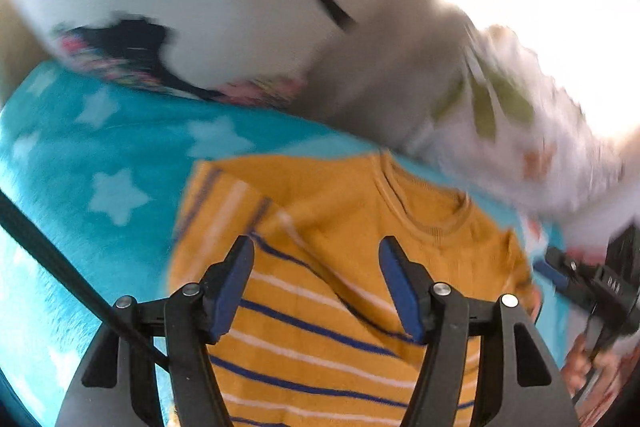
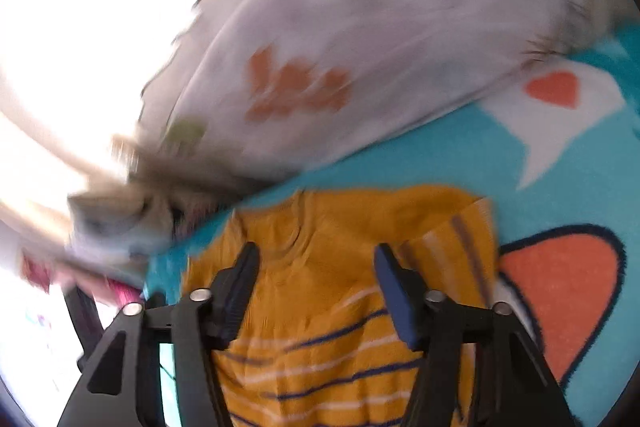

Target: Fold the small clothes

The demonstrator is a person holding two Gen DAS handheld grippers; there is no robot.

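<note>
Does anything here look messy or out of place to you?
Not much. The mustard-yellow knit sweater with blue and white stripes lies on the turquoise star-print blanket with a striped sleeve folded over its front, fairly tidy. The white leaf-print cloth behind it looks rumpled, though blur hides detail. Both claws are open, holding nothing.

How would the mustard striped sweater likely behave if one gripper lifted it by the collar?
The mustard striped sweater would probably droop limply: its sleeve already lies folded over the body. Being small knitwear, it looks light. On the fuzzy turquoise blanket it would likely drag rather than slide.
</note>
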